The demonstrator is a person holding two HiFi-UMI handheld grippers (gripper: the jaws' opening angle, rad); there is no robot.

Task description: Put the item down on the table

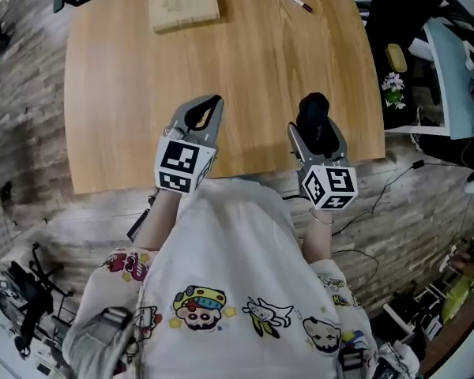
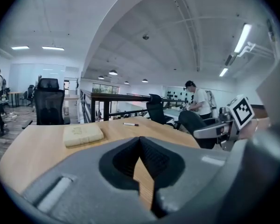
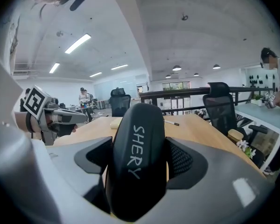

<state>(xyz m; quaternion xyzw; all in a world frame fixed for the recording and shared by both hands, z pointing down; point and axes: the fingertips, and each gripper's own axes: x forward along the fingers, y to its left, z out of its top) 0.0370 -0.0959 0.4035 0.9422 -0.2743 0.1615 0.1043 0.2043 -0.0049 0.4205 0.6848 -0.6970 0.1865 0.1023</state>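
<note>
A black oblong case (image 1: 312,106) printed "SHERY" (image 3: 139,139) stands between the jaws of my right gripper (image 1: 317,129), which is shut on it. The gripper holds it over the near right part of the wooden table (image 1: 253,61); whether the case touches the top I cannot tell. In the right gripper view the case fills the gap of the right gripper (image 3: 140,158). My left gripper (image 1: 212,101) hovers over the near edge to the left, its jaws closed tip to tip with nothing in them. The left gripper (image 2: 140,141) shows only table through its gap.
A beige book (image 1: 184,7) (image 2: 82,134) lies at the far left of the table, a pen (image 1: 295,0) at the far right. Office chairs (image 2: 49,106) and a railing stand beyond. Small flowers (image 1: 393,85) and cables lie right of the table. A person (image 2: 198,99) works far off.
</note>
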